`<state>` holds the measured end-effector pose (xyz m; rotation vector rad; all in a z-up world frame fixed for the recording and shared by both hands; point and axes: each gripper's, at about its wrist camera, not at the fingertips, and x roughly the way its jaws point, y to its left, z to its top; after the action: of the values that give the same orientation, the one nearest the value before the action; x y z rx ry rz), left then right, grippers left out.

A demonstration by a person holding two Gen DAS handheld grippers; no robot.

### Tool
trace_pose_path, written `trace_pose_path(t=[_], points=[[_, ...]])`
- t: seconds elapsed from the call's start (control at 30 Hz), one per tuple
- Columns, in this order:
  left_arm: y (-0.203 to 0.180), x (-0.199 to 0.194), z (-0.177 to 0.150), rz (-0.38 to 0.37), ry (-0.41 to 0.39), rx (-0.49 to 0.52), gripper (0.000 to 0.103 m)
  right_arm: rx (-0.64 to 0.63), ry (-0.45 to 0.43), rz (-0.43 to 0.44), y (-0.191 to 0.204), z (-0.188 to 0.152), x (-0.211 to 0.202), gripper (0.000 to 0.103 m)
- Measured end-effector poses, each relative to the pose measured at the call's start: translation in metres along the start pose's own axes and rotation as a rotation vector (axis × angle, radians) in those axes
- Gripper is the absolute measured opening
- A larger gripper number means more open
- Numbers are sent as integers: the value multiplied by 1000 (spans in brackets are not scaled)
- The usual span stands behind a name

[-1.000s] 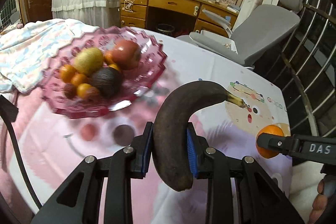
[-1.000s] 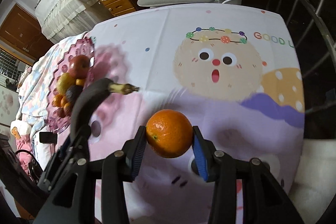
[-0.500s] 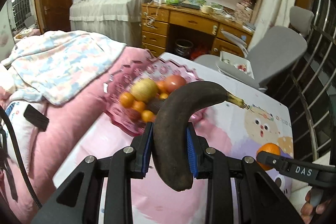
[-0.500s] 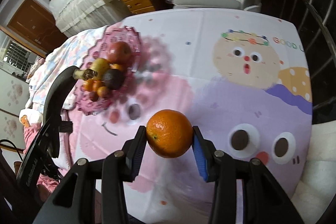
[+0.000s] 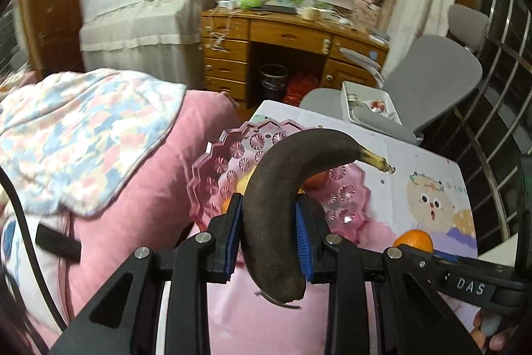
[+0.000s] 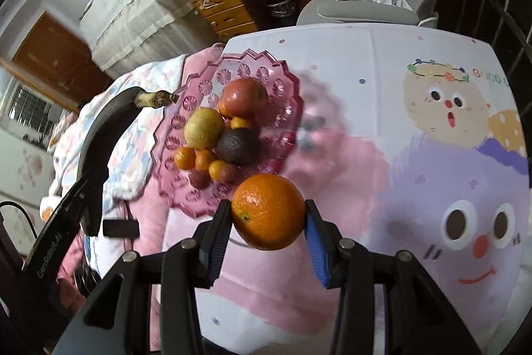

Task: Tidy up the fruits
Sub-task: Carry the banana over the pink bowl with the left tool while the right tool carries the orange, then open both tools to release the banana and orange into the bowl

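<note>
Glossy glass, dull peel, matt plastic and printed cloth

The pink faceted glass dish (image 6: pixel 286 108) shines, clear and moulded with rosettes; the blackened curved banana (image 5: pixel 276 215) has matt, leathery skin, while the round orange (image 6: pixel 267 211) shows dimpled, slightly glossy peel. Each black tool (image 5: pixel 267 235) (image 6: pixel 267 238) looks like matt plastic with ribbed blue pads and bright metal rivets. A smooth printed cloth (image 6: pixel 415 108) covers the tabletop; far off, the wooden desk (image 5: pixel 282 35) is varnished, and the quilted pastel blanket (image 5: pixel 83 128) looks soft.
</note>
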<state>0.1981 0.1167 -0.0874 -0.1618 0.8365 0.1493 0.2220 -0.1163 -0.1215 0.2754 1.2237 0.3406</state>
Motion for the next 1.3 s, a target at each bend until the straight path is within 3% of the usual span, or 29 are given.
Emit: trace_pose_path(t=[0.27,0.6,0.83,1.13,1.2,1.27,1.3], points=[[35,63,39,-65,44,92,28,116,-25,-23,30,15,41,43],[63,156,56,-114,111,74,28,164,-25,-96,51,37,97,43],[71,188,53,-117,136,86,28,176,3,-127,57,39,123,44],[78,203,47,-115,212,80,30,213,-18,-148,58,35,120,49],[79,198,47,-119,210,79,34,221,-24,-145,59,30,116,56],[78,189,47,-117,222,81,54,230,-28,-148,61,25,112,57],[78,183,46,-120,224,79,57,234,-30,-147,61,23,111,59]])
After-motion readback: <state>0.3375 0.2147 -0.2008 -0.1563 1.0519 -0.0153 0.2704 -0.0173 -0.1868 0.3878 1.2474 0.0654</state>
